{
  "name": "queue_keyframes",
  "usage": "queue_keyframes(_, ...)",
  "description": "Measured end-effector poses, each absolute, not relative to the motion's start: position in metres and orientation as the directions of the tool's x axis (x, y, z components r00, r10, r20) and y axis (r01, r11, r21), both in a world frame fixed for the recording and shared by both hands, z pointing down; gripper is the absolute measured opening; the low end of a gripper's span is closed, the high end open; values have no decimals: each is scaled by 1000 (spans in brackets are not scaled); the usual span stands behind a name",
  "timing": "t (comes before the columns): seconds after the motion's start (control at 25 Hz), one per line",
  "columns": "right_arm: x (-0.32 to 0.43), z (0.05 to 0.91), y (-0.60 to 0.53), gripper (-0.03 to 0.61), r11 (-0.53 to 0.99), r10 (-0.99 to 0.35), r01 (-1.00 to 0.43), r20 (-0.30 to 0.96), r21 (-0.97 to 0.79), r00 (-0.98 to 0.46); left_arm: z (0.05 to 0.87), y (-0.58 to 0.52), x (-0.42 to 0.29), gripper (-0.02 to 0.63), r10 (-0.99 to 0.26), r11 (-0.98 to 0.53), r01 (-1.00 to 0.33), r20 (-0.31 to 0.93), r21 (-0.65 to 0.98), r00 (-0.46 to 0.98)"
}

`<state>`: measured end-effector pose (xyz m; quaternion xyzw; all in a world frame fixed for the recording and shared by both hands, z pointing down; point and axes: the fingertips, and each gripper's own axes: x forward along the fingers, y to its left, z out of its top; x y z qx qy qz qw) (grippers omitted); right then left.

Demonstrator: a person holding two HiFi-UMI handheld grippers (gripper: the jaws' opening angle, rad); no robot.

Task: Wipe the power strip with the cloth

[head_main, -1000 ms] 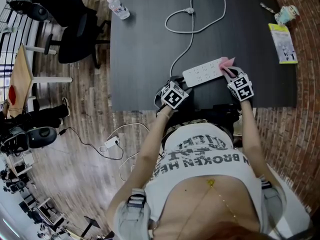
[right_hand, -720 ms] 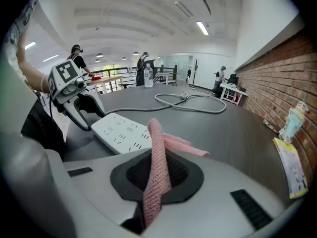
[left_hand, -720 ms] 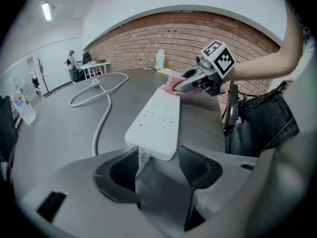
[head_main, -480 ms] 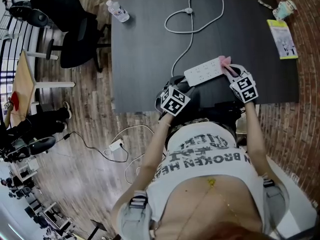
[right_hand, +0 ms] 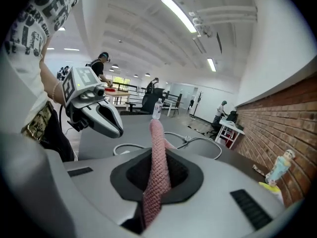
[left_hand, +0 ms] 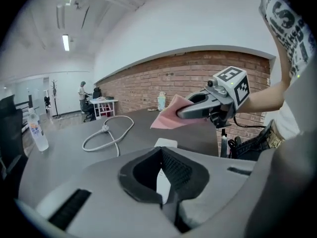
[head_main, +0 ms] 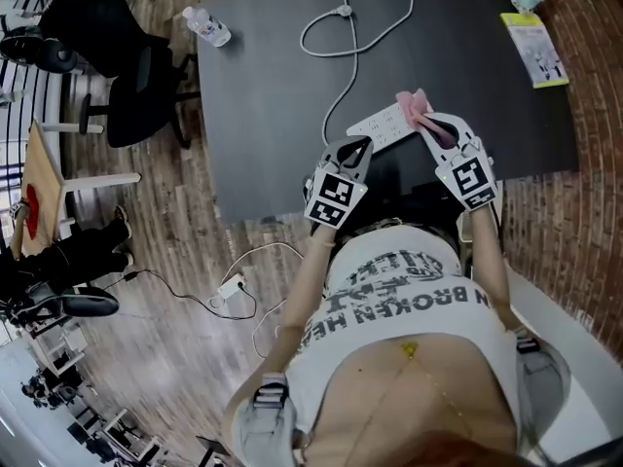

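My right gripper [head_main: 433, 125] has its jaws clenched on the pink knitted cloth [right_hand: 157, 172], at the right end of the long white power strip [head_main: 382, 125], which lies crosswise on the dark bench [head_main: 263, 86]. My left gripper [head_main: 352, 149], jaws shut and empty, is beside its other end.

Table [head_main: 263, 125]: power strip [head_main: 378, 125] near the front edge, its cord [head_main: 336, 37] looped behind. Bottle [head_main: 206, 27] at far-left corner; booklet [head_main: 535, 49] far right.
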<state>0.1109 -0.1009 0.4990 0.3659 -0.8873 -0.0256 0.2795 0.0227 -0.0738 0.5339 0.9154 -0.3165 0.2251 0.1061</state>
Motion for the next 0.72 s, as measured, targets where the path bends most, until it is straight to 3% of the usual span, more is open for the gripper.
queue_keyframes(0.52, 75, 401, -84, 17, 691, -721, -721, 126, 49, -682, 421, -79, 22, 8, -658, -728, -680, 192, 87, 728)
queue_keyframes(0.72, 64, 371, -82, 17, 701, -713, -711, 60, 52, -699, 380, -78, 21, 8, -680, -724, -687, 109, 62, 725)
